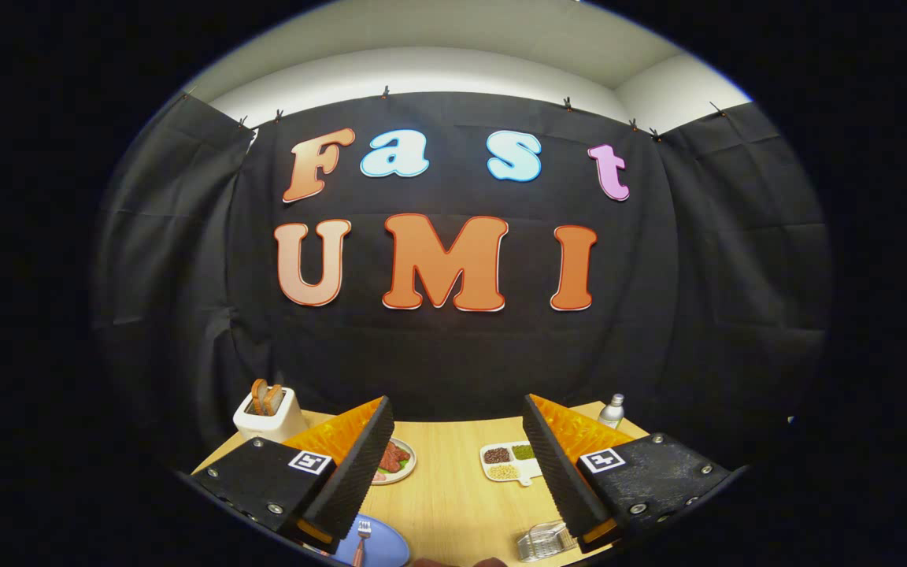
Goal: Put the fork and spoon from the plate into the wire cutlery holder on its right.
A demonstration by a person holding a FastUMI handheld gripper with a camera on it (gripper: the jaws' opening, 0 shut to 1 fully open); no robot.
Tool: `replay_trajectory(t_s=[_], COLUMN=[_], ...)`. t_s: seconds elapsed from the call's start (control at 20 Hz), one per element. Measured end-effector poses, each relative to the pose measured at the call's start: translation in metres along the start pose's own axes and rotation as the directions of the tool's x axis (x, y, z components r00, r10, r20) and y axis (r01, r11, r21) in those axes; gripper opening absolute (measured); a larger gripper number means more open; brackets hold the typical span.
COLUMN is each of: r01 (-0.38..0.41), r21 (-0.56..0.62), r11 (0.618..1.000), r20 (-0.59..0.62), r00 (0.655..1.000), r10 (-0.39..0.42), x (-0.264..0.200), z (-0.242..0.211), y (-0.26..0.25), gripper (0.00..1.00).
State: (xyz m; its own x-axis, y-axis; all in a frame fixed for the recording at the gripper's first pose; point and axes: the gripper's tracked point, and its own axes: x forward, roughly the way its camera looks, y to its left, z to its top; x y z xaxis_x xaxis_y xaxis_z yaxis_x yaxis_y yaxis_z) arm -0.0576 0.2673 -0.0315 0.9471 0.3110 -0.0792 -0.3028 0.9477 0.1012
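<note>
Fork [361, 539] on blue plate [386, 547], fingers [359, 465] apart

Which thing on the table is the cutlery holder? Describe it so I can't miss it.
Start at the wooden table, under the open gripper. Beside the right finger, at the near edge, sits the wire holder. It is a silvery mesh basket, unlike the flat blue plate with its fork by the left finger.
</note>
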Motion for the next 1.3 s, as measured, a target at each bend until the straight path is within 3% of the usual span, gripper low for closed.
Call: replay_trajectory(t_s=[0.3,0.6,0.75,0.9,1.05,1.2,1.3], r01=[-0.064,-0.171,-0.230,-0.286,-0.322,-0.344,-0.351], r21=[-0.017,-0.072,-0.077,-0.052,-0.043,-0.039,-0.038], r11=[0.998,0.983,0.970,0.957,0.946,0.938,0.936], r20=[-0.184,-0.394,-0.546,-0.710,-0.797,-0.848,-0.867], r00=[0.981,0.910,0.824,0.684,0.581,0.509,0.477], r10=[0.060,0.129,0.153,0.166,0.162,0.151,0.144], x=[-0.006,-0.017,-0.028,-0.050,-0.067,-0.082,-0.086], z=[-0.057,-0.121,-0.169,-0.220,-0.256,-0.273,-0.282], y=[0.044,0.080,0.092,0.101,0.105,0.107,0.108], gripper=[0.98,0.98,0.93,0.88,0.85,0.80,0.76])
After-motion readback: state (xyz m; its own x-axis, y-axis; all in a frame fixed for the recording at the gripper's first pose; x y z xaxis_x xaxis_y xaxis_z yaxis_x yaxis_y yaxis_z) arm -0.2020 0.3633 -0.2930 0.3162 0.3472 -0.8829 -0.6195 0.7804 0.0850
